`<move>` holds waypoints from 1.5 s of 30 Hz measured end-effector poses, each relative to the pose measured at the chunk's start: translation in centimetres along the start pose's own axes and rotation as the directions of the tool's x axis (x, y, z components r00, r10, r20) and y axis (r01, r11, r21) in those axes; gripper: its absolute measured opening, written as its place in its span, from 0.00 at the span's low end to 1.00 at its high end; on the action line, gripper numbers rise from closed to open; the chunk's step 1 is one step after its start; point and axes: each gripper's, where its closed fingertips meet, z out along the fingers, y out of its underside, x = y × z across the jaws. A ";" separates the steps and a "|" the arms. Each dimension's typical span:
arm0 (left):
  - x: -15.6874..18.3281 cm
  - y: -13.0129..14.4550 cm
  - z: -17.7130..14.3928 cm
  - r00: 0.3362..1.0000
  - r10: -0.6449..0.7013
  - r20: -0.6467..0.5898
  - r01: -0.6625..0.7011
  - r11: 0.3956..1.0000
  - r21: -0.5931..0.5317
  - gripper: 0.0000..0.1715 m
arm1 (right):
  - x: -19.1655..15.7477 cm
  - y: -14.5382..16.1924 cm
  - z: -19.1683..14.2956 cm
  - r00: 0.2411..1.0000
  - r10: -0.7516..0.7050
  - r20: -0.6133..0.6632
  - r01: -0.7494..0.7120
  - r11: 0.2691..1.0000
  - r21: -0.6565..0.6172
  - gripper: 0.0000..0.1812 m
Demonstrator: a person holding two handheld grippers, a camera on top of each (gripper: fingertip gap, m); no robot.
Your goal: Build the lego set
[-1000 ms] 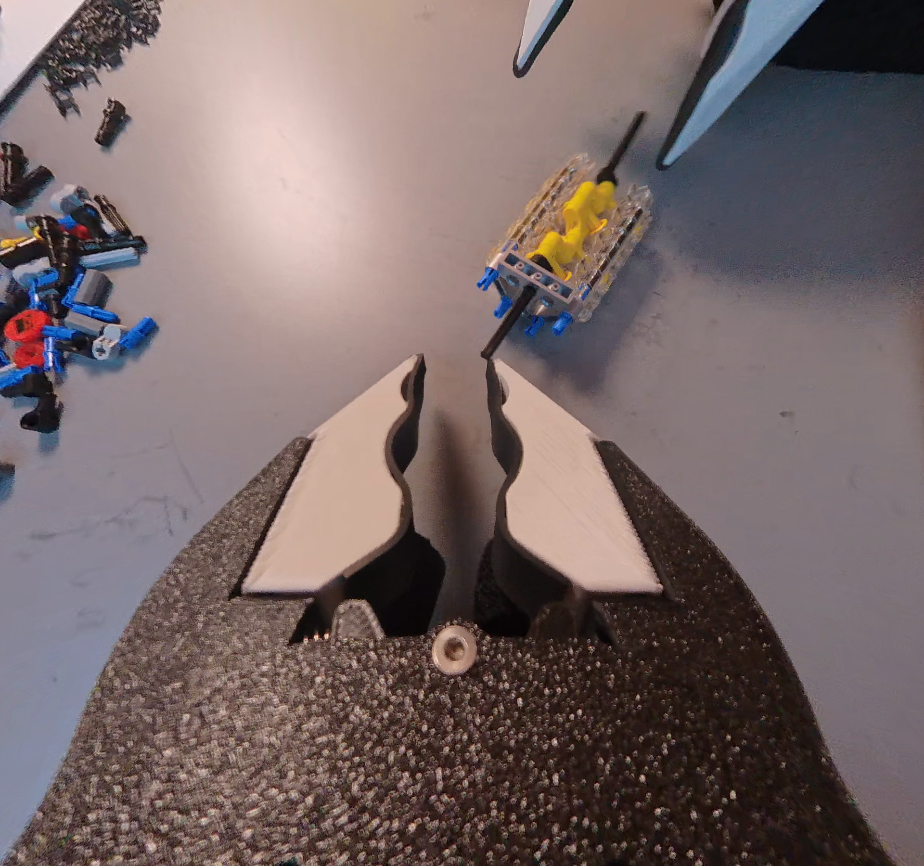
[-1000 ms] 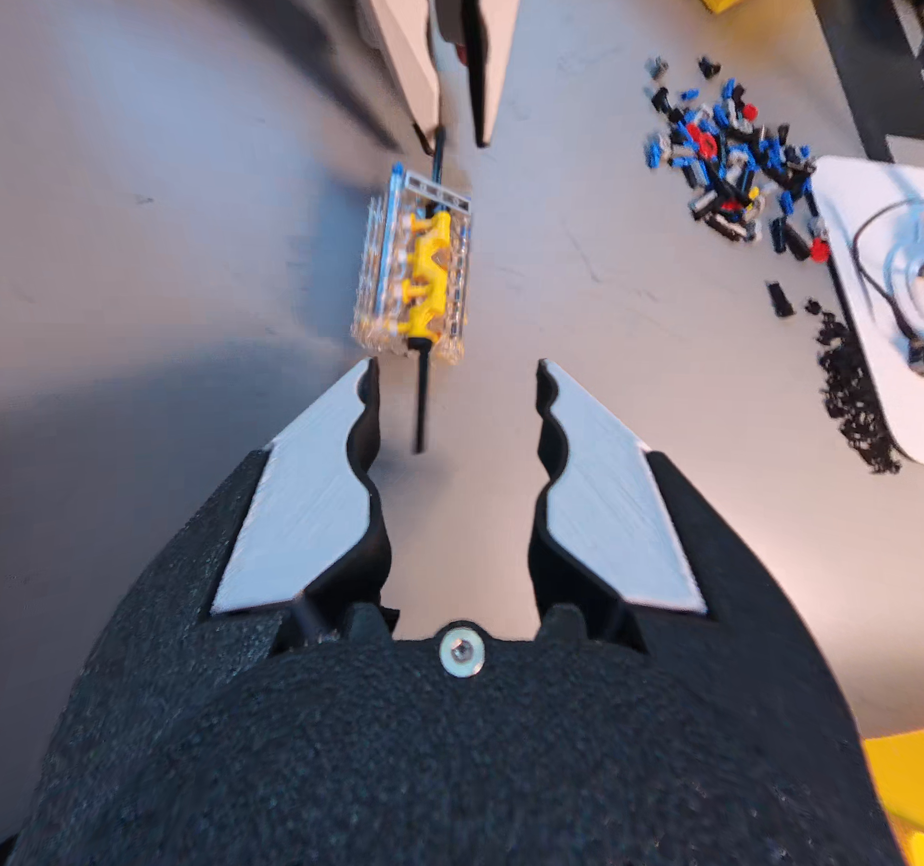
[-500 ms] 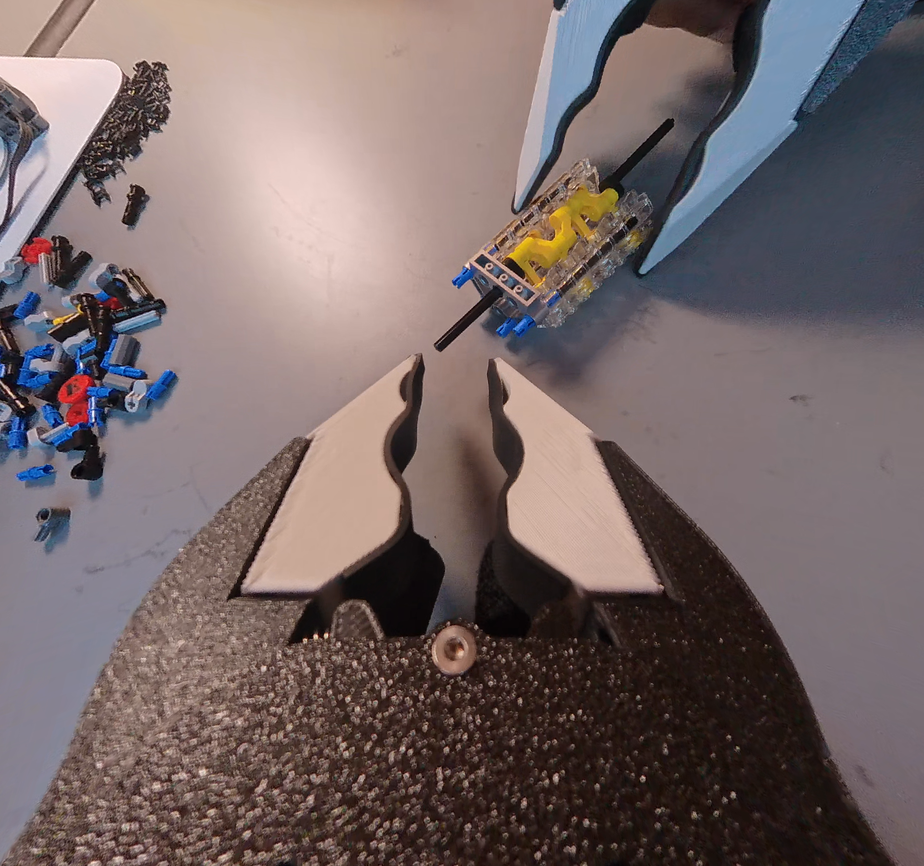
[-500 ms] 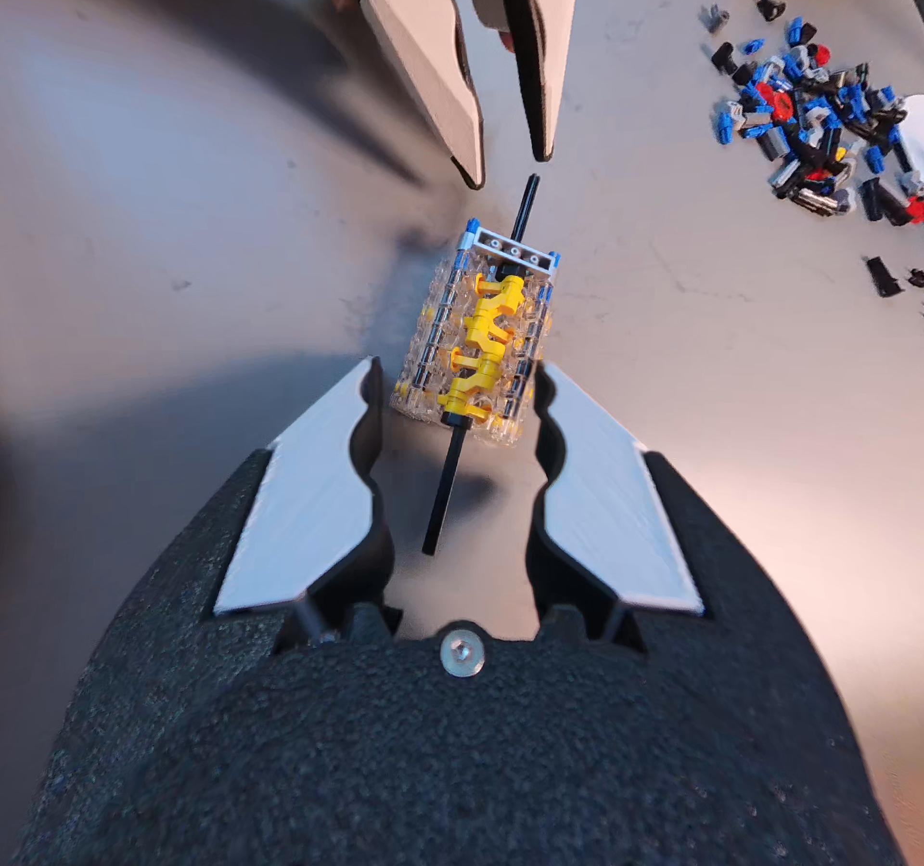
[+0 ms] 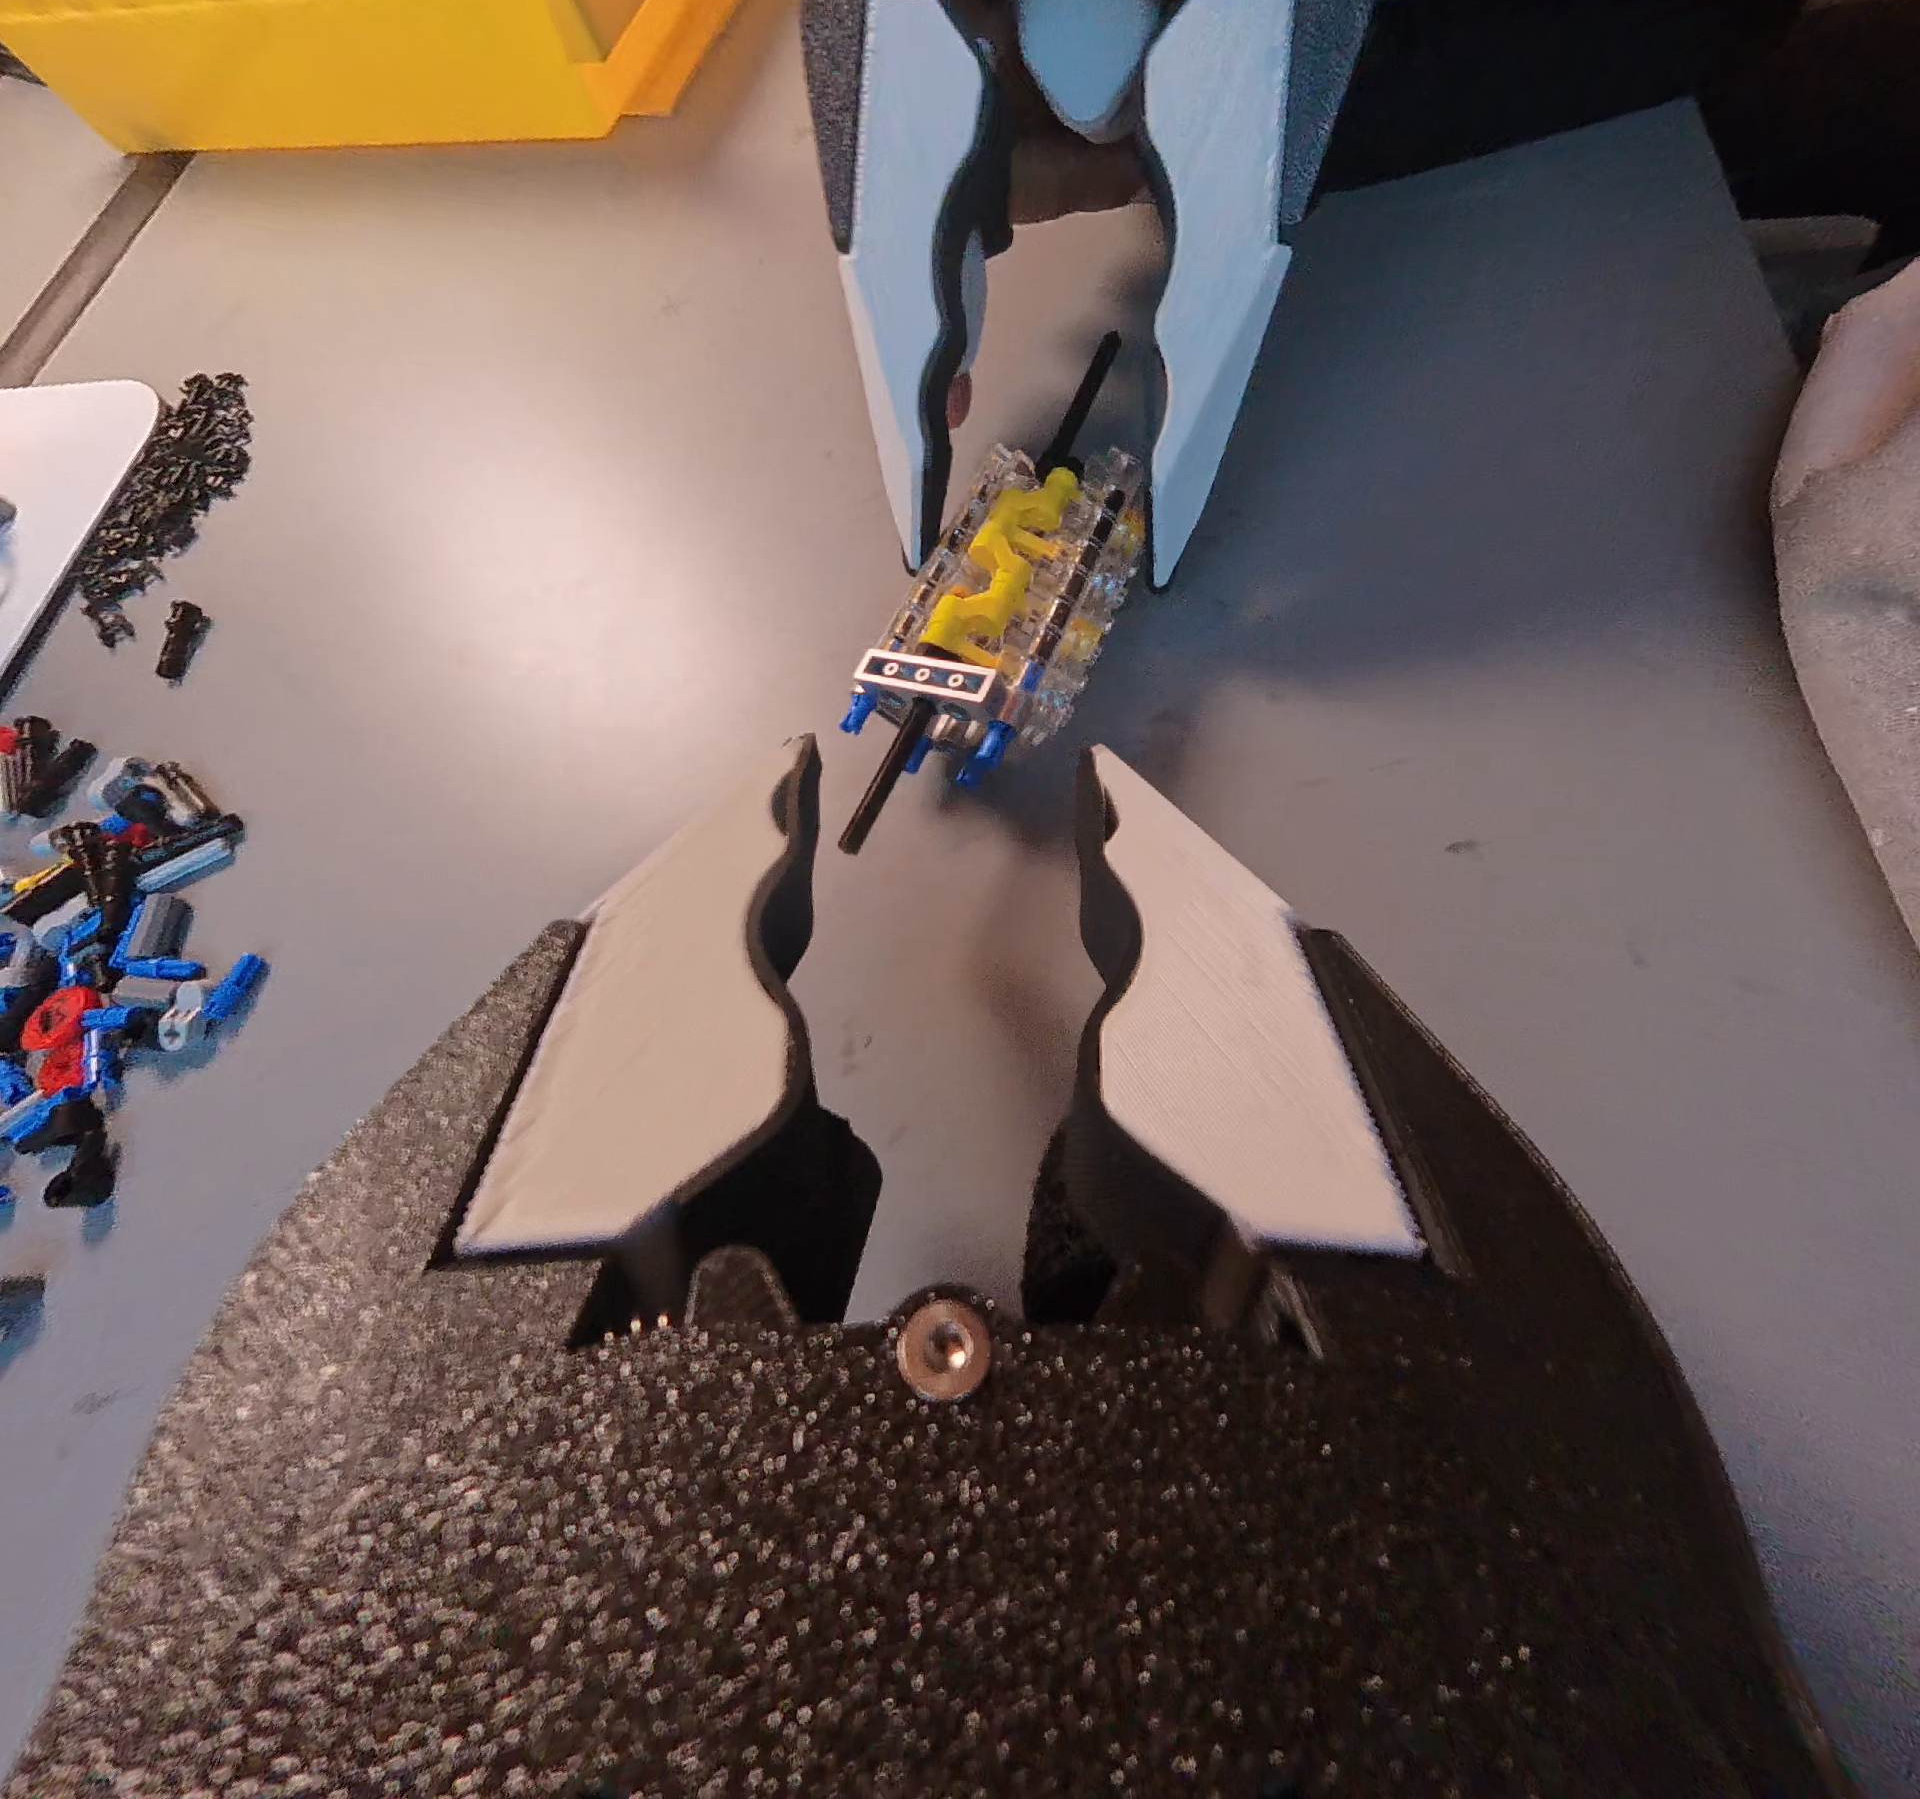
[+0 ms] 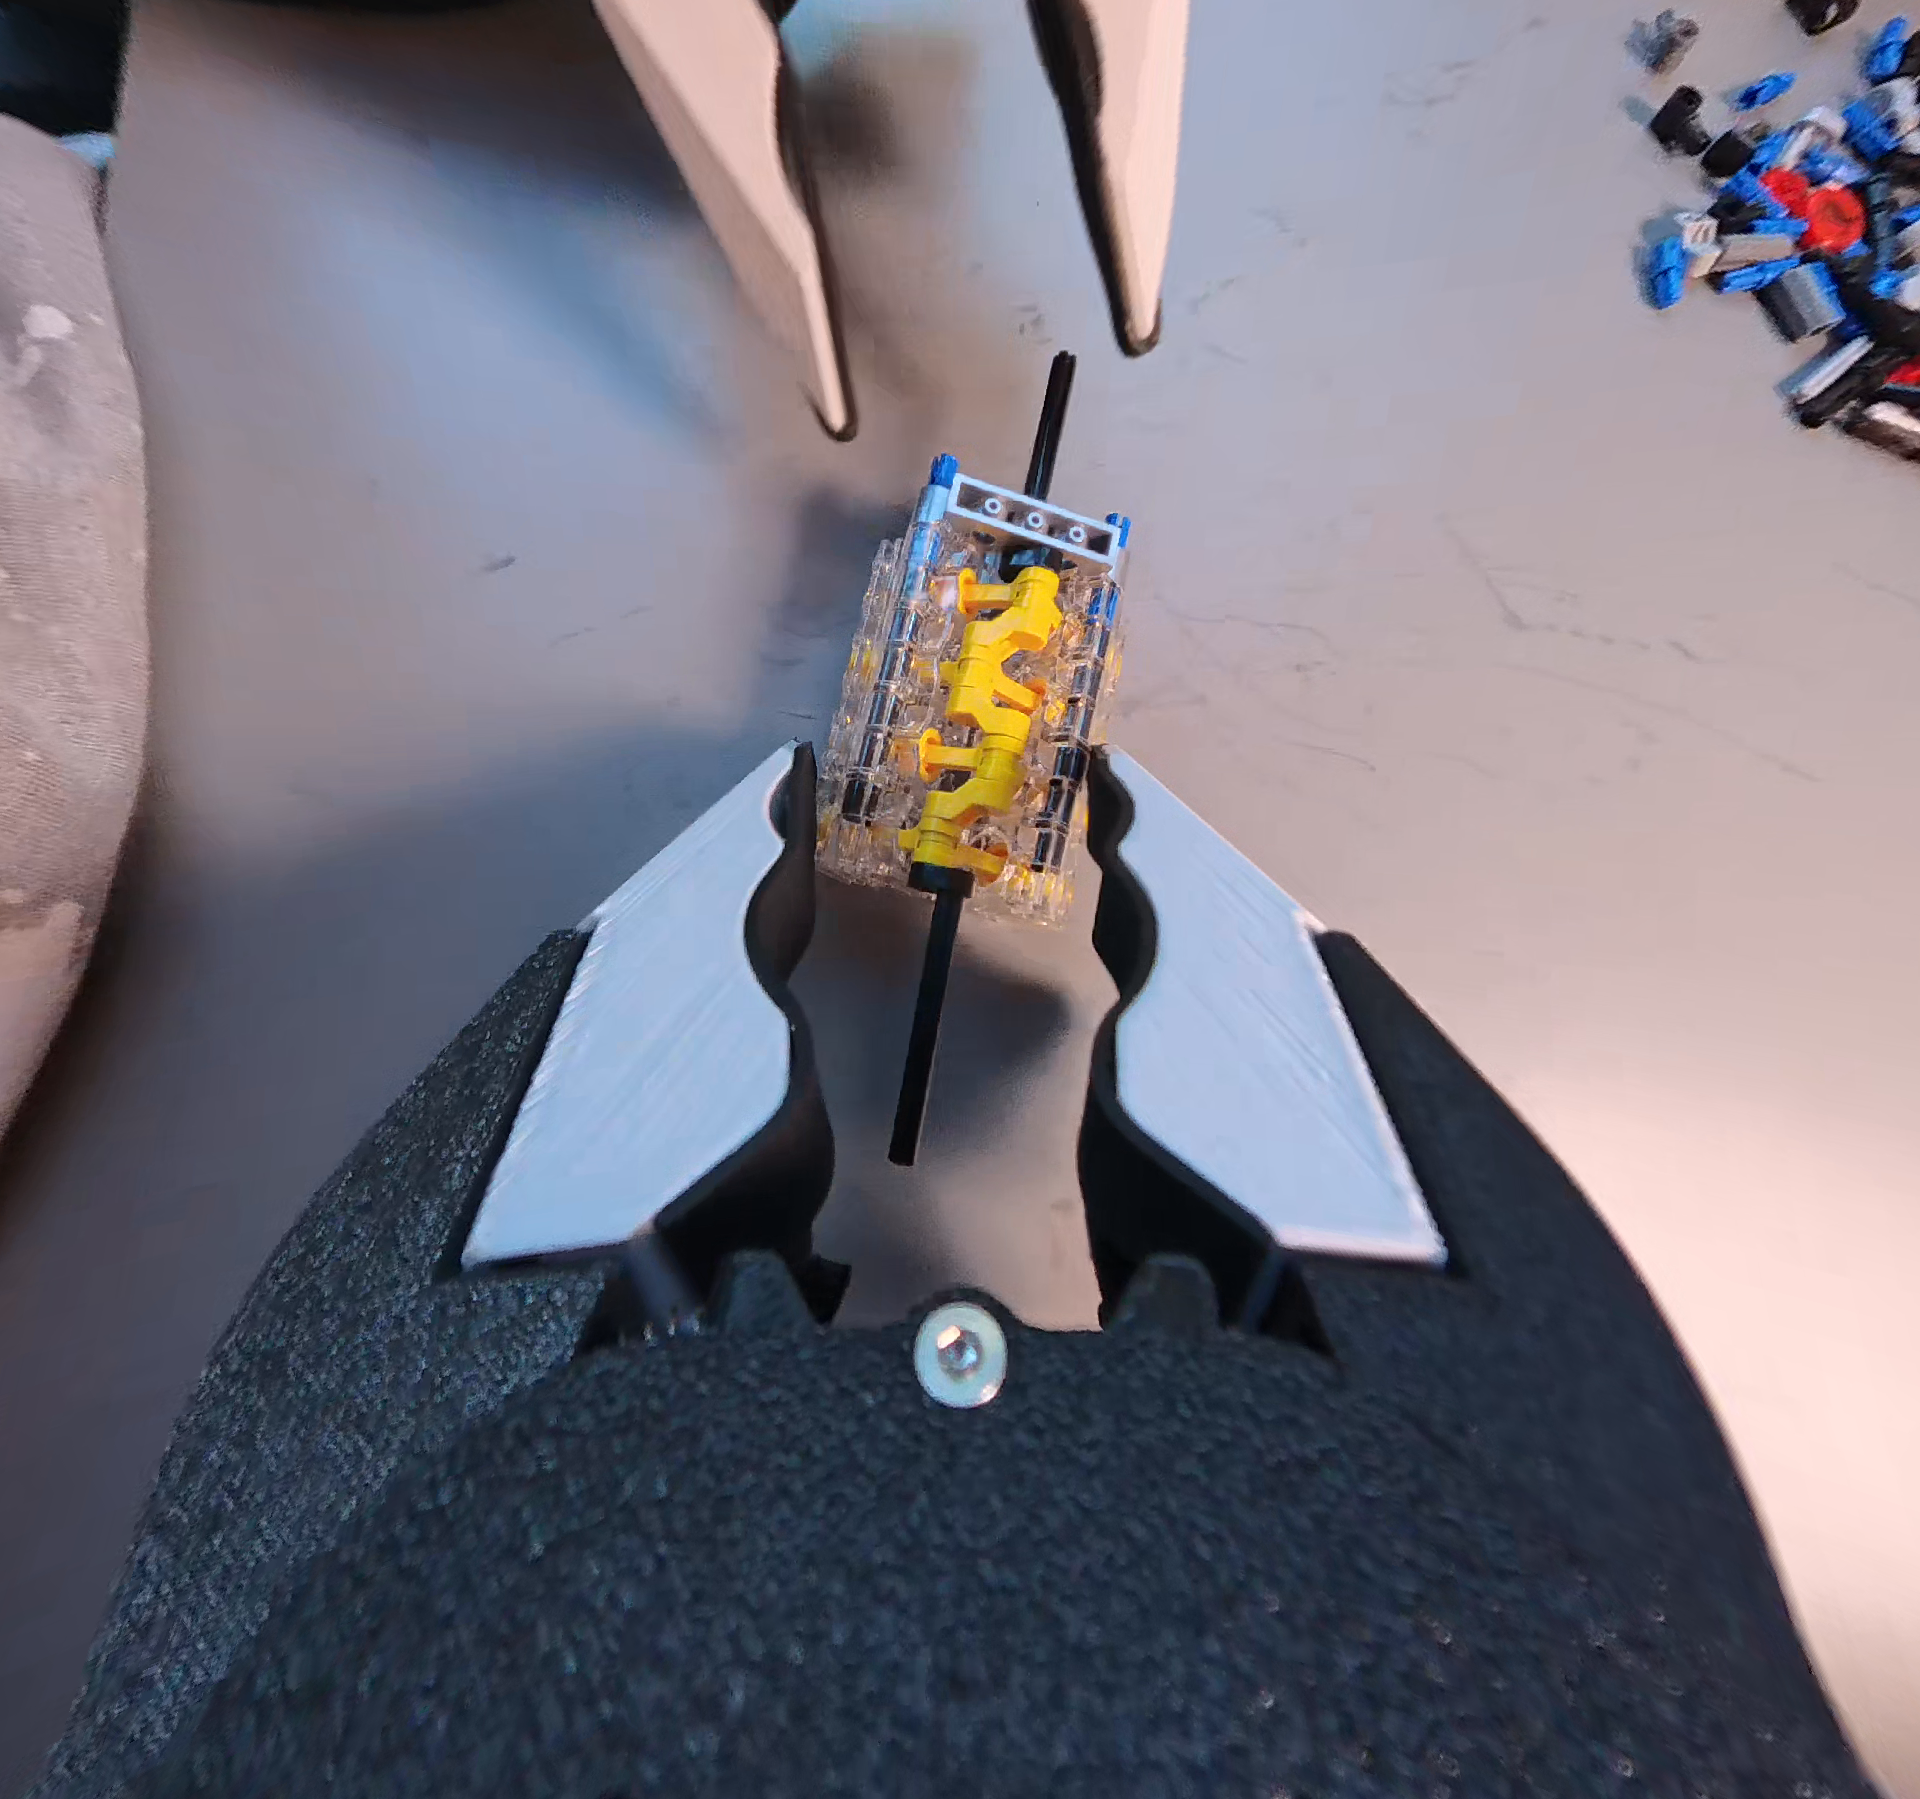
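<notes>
The left wrist view looks down steeply and forward along the left gripper (image 5: 945,773) from close above the grey table (image 5: 499,461), toward 12 o'clock. The right wrist view looks the opposite way along the right gripper (image 6: 945,762), equally close. Both views share the small clear brick block with a yellow crankshaft and a black axle (image 5: 1003,596) (image 6: 987,700) at centre, each other's gripper at 12 o'clock, and the scattered blue, black and red small parts (image 5: 94,960) (image 6: 1808,222), at 9 o'clock and 2 o'clock respectively.

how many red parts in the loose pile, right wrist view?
2 visible: red parts and, side by side in the pile at the table's right edge. More may be buried or off-frame.
</notes>
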 end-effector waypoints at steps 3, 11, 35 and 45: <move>0.6 0.1 0.9 1.000 0.029 -0.006 -0.029 0.999 -0.017 0.30 | 0.0 -0.2 0.0 0.992 0.084 0.089 -0.086 0.996 0.018 0.28; 0.9 -0.1 2.8 0.999 0.044 -0.017 -0.045 0.998 -0.051 0.22 | -0.2 -1.1 -0.4 0.890 0.309 0.336 -0.337 0.941 0.028 0.27; 1.0 -0.8 2.1 0.947 -0.273 -0.171 0.272 0.962 -0.030 0.14 | 0.8 -1.2 -1.1 0.963 -0.244 -0.117 0.253 0.965 0.068 0.13; 1.5 -1.6 1.6 0.971 0.224 0.079 -0.226 0.974 0.012 0.14 | 0.3 -1.3 -1.1 0.949 -0.272 -0.162 0.283 0.958 0.043 0.13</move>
